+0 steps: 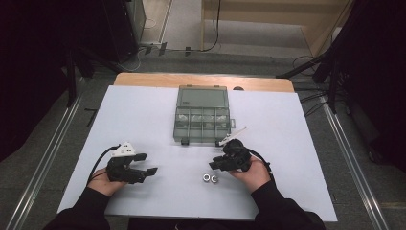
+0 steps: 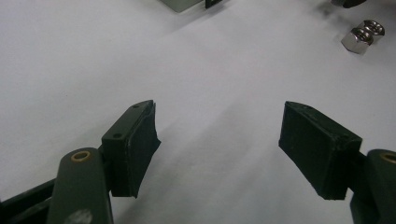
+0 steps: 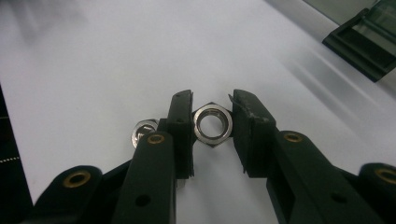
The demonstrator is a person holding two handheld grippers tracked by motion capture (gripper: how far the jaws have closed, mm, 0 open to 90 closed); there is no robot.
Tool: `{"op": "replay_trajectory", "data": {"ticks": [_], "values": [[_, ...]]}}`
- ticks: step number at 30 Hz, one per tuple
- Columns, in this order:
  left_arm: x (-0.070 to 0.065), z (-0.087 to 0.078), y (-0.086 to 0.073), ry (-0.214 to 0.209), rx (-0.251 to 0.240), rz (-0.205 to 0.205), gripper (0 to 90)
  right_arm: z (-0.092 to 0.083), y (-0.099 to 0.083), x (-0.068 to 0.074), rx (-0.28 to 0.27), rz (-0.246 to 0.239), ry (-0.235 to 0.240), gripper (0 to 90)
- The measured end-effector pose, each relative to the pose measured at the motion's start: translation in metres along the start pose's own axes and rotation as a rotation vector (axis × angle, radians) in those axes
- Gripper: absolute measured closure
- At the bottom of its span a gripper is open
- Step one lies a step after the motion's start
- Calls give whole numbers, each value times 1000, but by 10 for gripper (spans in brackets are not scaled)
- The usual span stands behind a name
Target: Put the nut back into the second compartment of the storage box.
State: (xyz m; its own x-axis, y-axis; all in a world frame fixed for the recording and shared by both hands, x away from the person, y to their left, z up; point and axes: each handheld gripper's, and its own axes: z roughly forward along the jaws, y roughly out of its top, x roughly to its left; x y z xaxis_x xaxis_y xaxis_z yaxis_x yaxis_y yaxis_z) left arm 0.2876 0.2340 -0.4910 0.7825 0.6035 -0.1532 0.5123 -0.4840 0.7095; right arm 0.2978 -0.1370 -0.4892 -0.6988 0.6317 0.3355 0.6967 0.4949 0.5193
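The right gripper [image 3: 212, 123] is sitting low in the frame's centre, its jaws nearly closed around a steel nut [image 3: 213, 124] lying flat on the white table [image 3: 93, 60]; whether both pads are pressing on it cannot be told. A second nut [image 3: 141, 130] is lying just left. The left gripper [image 2: 219, 149] is gaping wide, holding nothing, at bottom centre.

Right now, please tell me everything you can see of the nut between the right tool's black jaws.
The nut is a six-sided ring of shiny silver metal with a round, threaded-looking hole. It lies flat on the white table cover, hole facing up, between the jaws of the right tool. One jaw seems to touch its side; a thin gap shows at the other. A second nut lies close by.
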Motion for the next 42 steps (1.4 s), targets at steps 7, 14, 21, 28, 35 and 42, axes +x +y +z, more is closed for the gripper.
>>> {"op": "replay_trajectory", "data": {"ticks": [7, 14, 21, 28, 35, 42], "values": [[0, 0, 0, 0, -1, 1, 272, -4, 5, -5, -21, 28, 36, 712], [0, 0, 0, -4, 2, -2, 273, -5, 13, -8, -36, 40, 61, 712], [0, 1, 0, -4, -3, -4, 272, -9, 22, -8, -57, 47, 75, 713], [-1, 0, 0, 0, 1, 0, 272, -13, 32, -10, -83, 47, 79, 713], [-1, 0, 0, -3, -6, 2, 272, -14, 42, -11, -91, 54, 81, 712], [-1, 0, 0, -1, -2, -3, 272, -16, 53, -15, -105, 60, 78, 712]]}}
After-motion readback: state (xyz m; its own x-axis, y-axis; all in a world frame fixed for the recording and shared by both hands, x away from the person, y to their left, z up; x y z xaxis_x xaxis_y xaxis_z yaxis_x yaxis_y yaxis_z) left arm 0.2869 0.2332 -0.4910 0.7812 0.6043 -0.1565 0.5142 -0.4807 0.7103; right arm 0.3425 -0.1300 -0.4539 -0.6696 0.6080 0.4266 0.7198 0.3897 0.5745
